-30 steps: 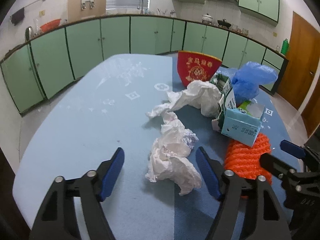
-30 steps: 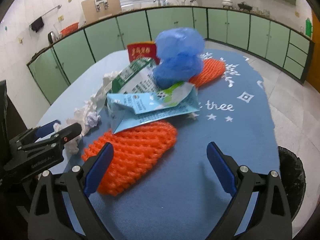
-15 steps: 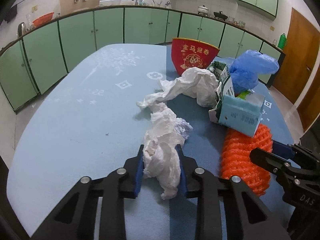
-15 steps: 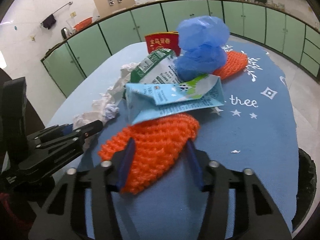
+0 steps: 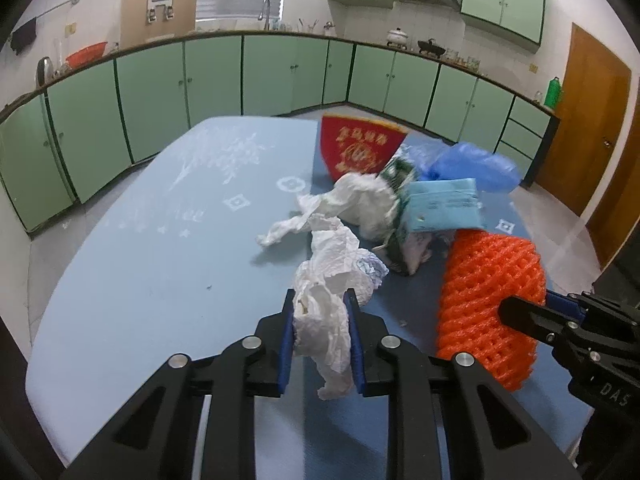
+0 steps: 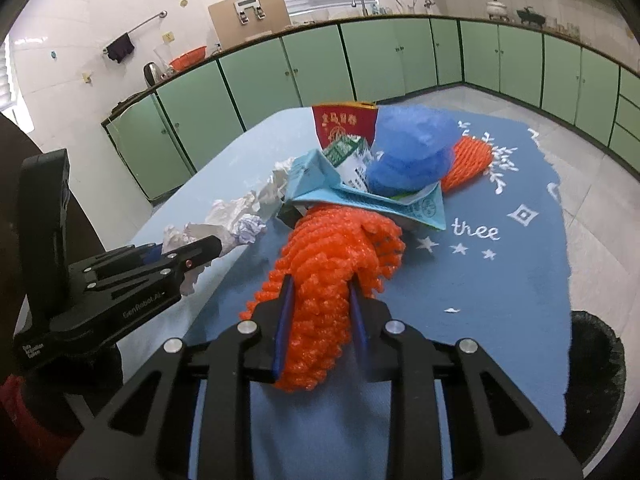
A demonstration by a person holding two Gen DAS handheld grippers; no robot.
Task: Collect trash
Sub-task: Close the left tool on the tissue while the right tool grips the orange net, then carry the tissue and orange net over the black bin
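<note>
Both grippers stood wide open a second ago; each is now closing on a piece of trash. The left gripper [image 5: 322,322] has its jaws pressed on the crumpled white tissue [image 5: 326,300], which fills the gap between the pads and trails ahead of and below them. The right gripper [image 6: 320,314] has its jaws squeezing the near end of the orange foam net [image 6: 332,264], whose bulk extends ahead of the fingertips. Both pieces appear lifted slightly off the blue tablecloth [image 5: 160,272]. Judgement: two items are secured and the step in hand is carrying them to disposal.

Ahead of both sets of jaws, the remaining pile: a light-blue carton [image 6: 360,196], a green-printed carton [image 6: 346,152], a blue plastic bag [image 6: 412,152], a red paper bowl [image 5: 360,148], a second orange net [image 6: 466,160] and more white tissue [image 5: 360,204]. The light-blue carton rests against the far end of the gripped net and may be dragged along. A black bin [image 6: 596,360] sits low to the right of the right jaws, beyond the table edge.
</note>
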